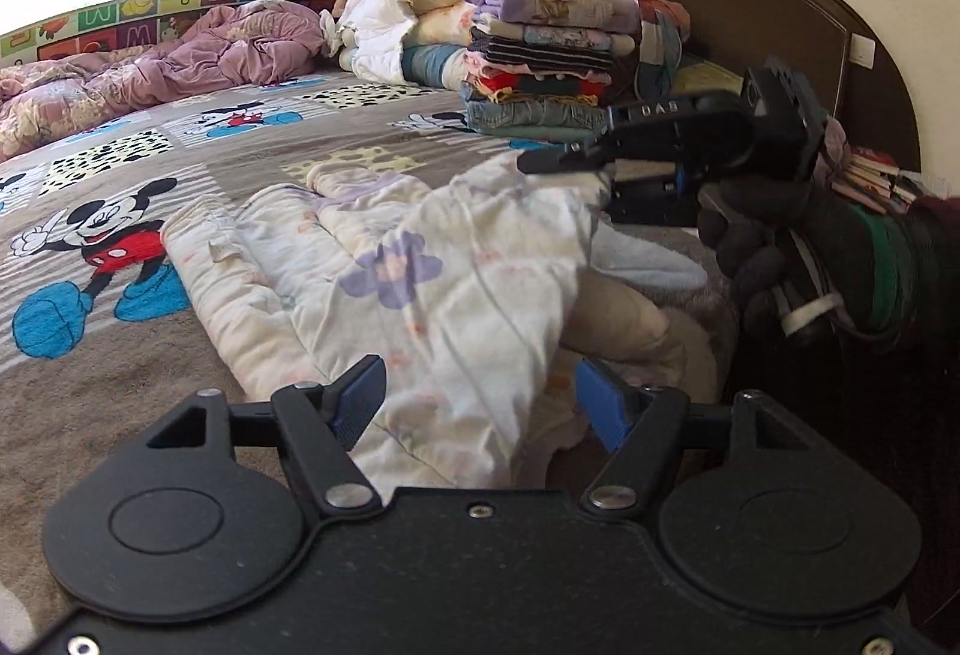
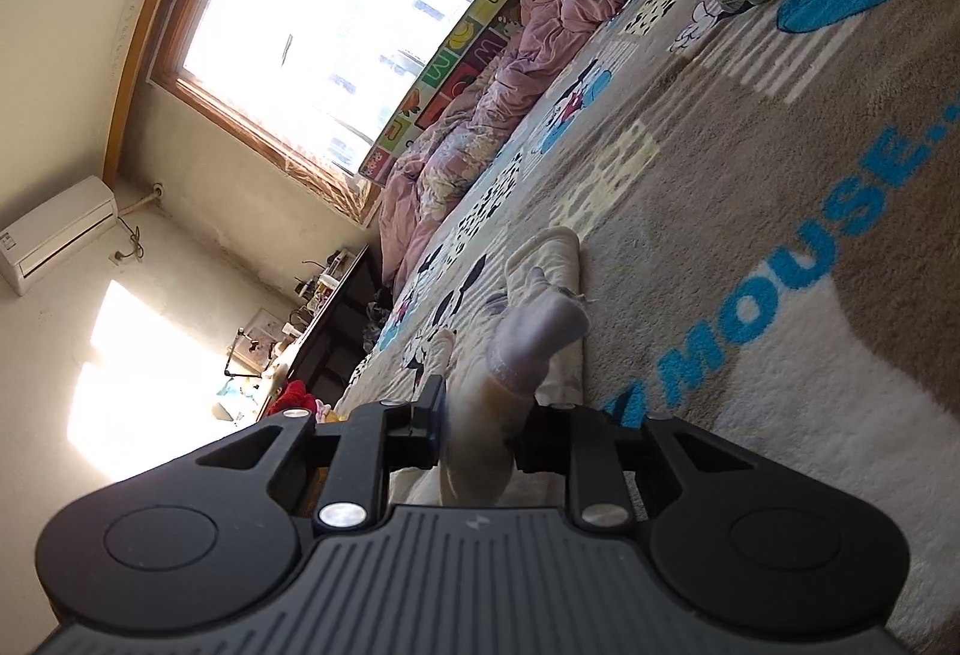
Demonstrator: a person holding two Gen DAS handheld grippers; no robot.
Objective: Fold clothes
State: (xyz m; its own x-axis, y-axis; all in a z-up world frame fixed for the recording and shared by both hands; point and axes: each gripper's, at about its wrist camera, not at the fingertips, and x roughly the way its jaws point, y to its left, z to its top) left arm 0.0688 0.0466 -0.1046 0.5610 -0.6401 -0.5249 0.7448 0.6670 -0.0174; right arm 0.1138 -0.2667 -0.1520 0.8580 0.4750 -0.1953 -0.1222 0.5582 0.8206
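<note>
Fabric bunches between the right gripper (image 2: pixel 477 439), clamped on a corner of the cream quilted garment with lilac flowers (image 1: pixel 420 283) to hoist it off the cartoon-mouse bedspread (image 1: pixel 120 157). Left gripper (image 1: pixel 480 403) gapes wide astride its near hem, seemingly gripping nothing. Folded clothes stack (image 1: pixel 540 55) waits by the headboard.
</note>
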